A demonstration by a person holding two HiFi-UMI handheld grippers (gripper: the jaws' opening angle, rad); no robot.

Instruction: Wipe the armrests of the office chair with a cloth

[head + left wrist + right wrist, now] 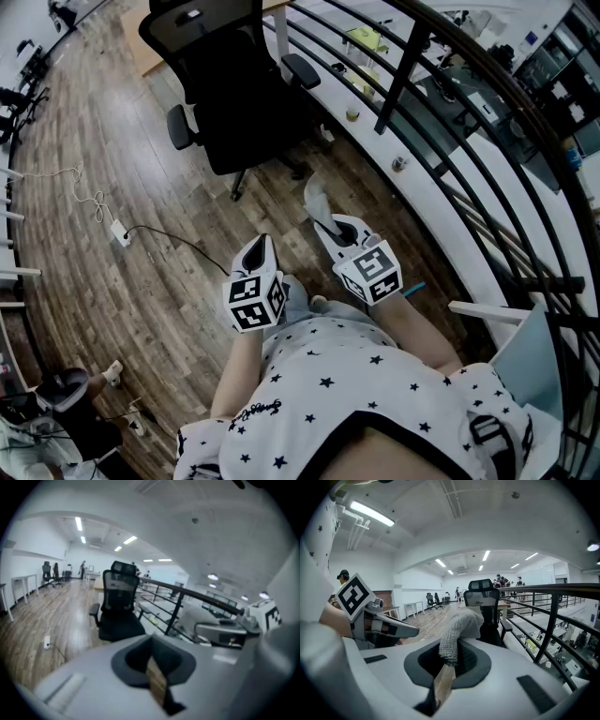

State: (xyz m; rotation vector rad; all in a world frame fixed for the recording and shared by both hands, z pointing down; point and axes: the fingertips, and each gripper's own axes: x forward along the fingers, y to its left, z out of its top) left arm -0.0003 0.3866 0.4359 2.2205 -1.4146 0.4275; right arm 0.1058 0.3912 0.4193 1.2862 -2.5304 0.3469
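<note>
Grey cloth [459, 623]: knitted, pinched at one end by the right gripper [444, 670], whose jaws are closed tight on it. The loose end stands up past the tips.
Left gripper [154, 667]: jaws pressed together with nothing between them. It sits just beside the right one, at its 9 o'clock, and both are close to the person's body.
Cable [178, 241]: lies on the wood floor [141, 300] at 10 o'clock from the left gripper and runs to a power strip [120, 234].
Chair [234, 103]: black, at 12 o'clock, well apart from both grippers.
Armrests: one [181, 127] is on the chair's 9 o'clock side and the other [302, 70] on its 3 o'clock side. The cloth touches neither, so I judge the wiping not yet begun.
Railing [450, 122]: dark bars sweep past at 2 o'clock, near the far armrest.
Risk, grip: only a small part of the cloth is held, so dragging it along an armrest could pull it free.
Risk, chair: it is probably on castors and may roll or swivel away under pressure unless the empty gripper steadies it.
Risk, railing: reaching for the far armrest could knock the gripper against the bars.
Risk, floor: the cable could catch a foot on the walk in.
</note>
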